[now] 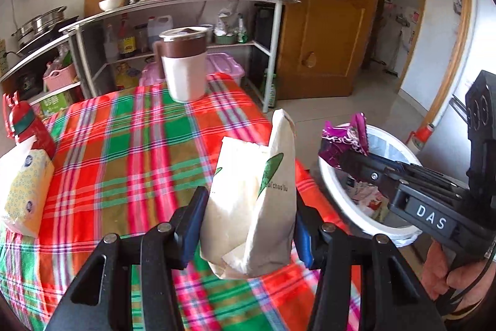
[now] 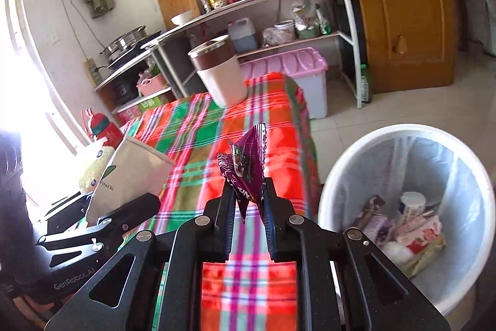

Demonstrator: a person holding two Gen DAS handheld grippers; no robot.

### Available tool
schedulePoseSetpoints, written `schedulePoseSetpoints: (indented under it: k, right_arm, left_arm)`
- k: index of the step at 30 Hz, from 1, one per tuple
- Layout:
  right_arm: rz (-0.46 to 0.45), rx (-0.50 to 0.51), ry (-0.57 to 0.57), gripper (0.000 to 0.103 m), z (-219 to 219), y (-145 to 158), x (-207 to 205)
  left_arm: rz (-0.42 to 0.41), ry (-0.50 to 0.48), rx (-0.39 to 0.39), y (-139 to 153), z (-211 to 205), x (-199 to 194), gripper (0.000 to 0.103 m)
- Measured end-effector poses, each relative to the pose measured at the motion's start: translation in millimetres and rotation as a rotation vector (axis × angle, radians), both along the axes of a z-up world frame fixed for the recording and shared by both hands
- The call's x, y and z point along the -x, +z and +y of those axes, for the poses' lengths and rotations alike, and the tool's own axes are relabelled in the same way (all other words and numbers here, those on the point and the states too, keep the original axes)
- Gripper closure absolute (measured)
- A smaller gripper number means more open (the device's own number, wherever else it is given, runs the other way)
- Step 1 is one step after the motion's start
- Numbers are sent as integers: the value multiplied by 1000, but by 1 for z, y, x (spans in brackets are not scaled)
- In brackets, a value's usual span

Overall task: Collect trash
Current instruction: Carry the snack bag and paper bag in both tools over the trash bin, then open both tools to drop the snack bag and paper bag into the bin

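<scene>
My left gripper (image 1: 248,216) is shut on a white paper bag (image 1: 248,200) with a green leaf print, held above the plaid tablecloth (image 1: 124,151). The same bag (image 2: 130,176) shows at the left of the right wrist view. My right gripper (image 2: 249,194) is shut on a crumpled purple snack wrapper (image 2: 246,172), held over the table's right edge. In the left wrist view that wrapper (image 1: 344,141) hangs over the rim of a white trash bin (image 1: 387,231). The bin (image 2: 341,176) stands on the floor to the right, lined with a bag and holding several bits of rubbish.
A white and brown lidded jug (image 1: 184,64) stands at the table's far end. A tissue pack (image 1: 24,191) and a red bottle (image 1: 28,126) lie at the left edge. Behind are metal shelves (image 1: 186,5) with cookware, a pink storage box (image 2: 294,67) and a wooden door (image 1: 325,20).
</scene>
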State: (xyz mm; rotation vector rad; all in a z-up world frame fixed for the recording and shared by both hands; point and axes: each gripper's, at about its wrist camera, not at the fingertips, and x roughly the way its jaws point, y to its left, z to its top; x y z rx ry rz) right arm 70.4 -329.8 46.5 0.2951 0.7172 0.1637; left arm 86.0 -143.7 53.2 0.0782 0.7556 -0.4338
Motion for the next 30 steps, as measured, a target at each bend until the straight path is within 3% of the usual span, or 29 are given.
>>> schedulePoseSetpoints:
  k: [16,30]
  right_arm:
    - [35,42,-168,85,-108,-4,39]
    - [178,101,-249,80,-170,-39,37]
  left_arm:
    - [37,-160,5,-9,-115,25,50]
    - [119,-222,-21,-34,-177,22,50]
